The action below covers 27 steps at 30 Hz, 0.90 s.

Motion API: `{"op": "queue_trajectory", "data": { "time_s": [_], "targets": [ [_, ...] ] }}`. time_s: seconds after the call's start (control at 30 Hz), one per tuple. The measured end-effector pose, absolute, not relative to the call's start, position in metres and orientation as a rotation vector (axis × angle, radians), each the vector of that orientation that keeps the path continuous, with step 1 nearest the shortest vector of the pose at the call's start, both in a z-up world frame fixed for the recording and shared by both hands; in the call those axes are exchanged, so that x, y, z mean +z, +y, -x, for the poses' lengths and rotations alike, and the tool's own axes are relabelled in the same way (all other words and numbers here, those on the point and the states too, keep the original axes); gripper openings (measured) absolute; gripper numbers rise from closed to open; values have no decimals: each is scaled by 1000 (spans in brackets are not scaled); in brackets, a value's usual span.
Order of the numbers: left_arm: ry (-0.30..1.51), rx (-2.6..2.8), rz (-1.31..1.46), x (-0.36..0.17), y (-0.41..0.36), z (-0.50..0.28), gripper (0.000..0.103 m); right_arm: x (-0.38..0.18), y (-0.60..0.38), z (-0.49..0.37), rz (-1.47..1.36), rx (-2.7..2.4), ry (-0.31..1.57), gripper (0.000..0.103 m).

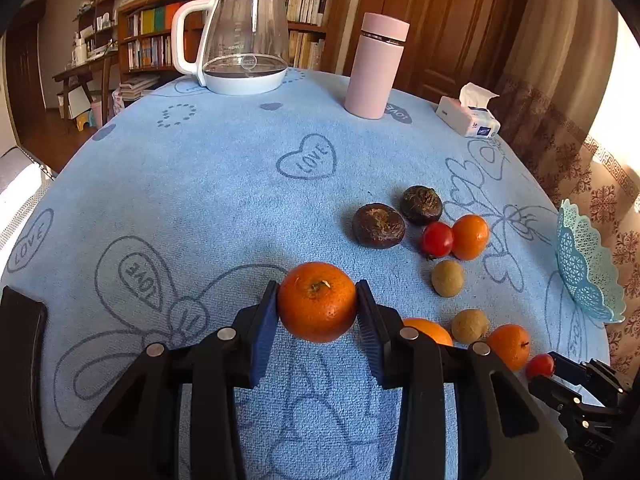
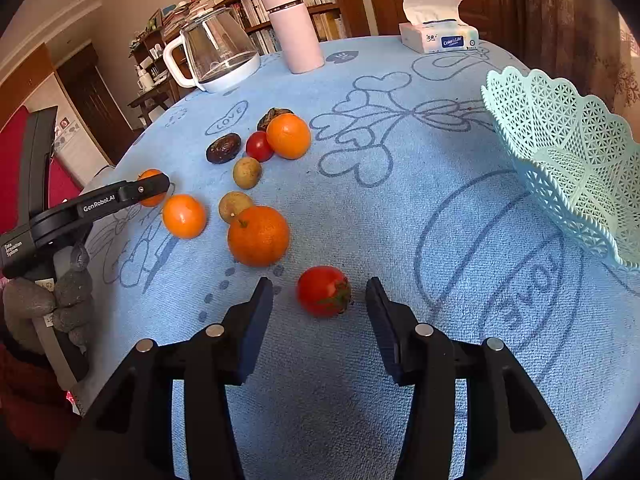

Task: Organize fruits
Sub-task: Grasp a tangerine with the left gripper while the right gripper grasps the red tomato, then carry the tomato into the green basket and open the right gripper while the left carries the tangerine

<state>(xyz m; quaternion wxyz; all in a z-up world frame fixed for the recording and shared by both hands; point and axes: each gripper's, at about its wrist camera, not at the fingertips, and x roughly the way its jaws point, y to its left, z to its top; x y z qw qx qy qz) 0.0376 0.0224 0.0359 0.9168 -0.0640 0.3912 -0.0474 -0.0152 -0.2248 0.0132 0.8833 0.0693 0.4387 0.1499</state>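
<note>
On a blue tablecloth (image 1: 224,184), an orange (image 1: 317,301) is being clamped between the pads of the left gripper (image 1: 318,312). A small red tomato (image 2: 323,290) is being straddled by the right gripper (image 2: 320,300), its jaws apart, untouched. A lattice basket (image 2: 568,160) is being left well right.

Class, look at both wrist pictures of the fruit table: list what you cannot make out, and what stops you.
- Inside of the basket: left wrist view cuts it at the edge; right wrist view shows only part.
- Orange behind the left tool: mostly hidden by a finger.
- Dark fruit: right wrist view, hidden behind an orange.
- Book titles: too small.
</note>
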Motion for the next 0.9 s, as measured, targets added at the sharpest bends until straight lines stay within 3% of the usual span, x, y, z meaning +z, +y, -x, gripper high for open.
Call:
{"op": "queue_trajectory", "data": {
  "time_s": [0.2,0.9],
  "targets": [
    [794,-100,124,42,20,-33,39,12,-224,13,-123,285,918,30],
    [768,-88,70,59,-5,-22,39,82,-304,23,-271,181,672,28]
  ]
}}
